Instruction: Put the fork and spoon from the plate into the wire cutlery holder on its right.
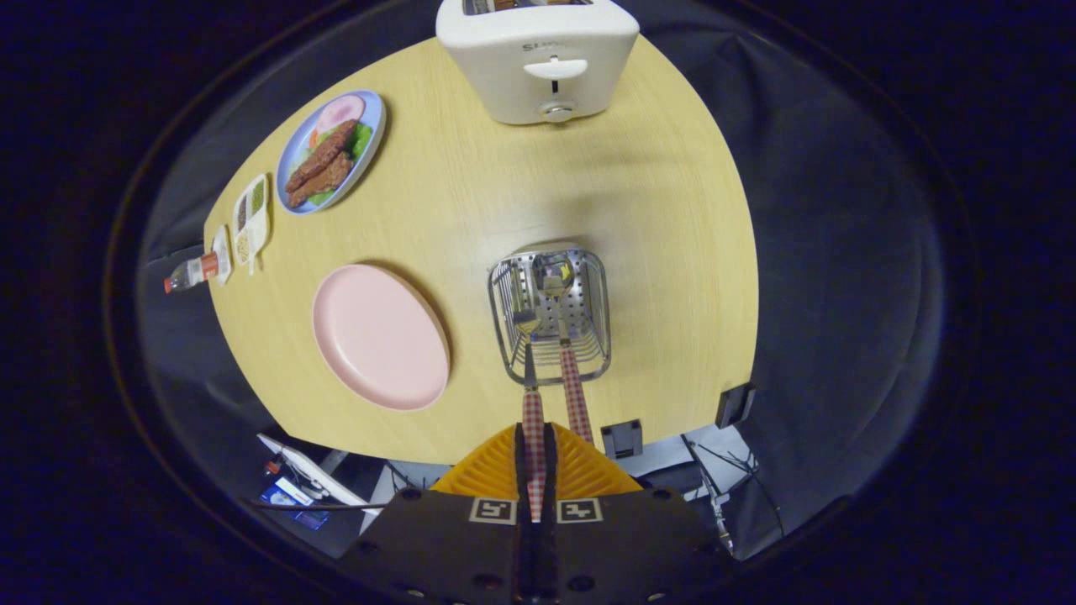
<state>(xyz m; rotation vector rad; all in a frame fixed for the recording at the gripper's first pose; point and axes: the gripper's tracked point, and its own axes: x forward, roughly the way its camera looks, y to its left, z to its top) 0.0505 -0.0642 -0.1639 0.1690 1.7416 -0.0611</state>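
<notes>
Two utensils | gripper (535, 470) clamps fork (530, 370) | spoon (561, 319) in holder (551, 315)

The fork (531, 395) and spoon (565, 336) are each showing a red-and-white checked handle — silver at the working ends. The wire cutlery holder (551, 313) is gleaming silver, its back dotted with holes. The plate (380, 336) is showing plain pale pink on a light wood-grain table (656, 252). A white toaster (538, 57) is sitting beyond — and a blue plate (329, 153) is carrying brown, pink and green food.
</notes>
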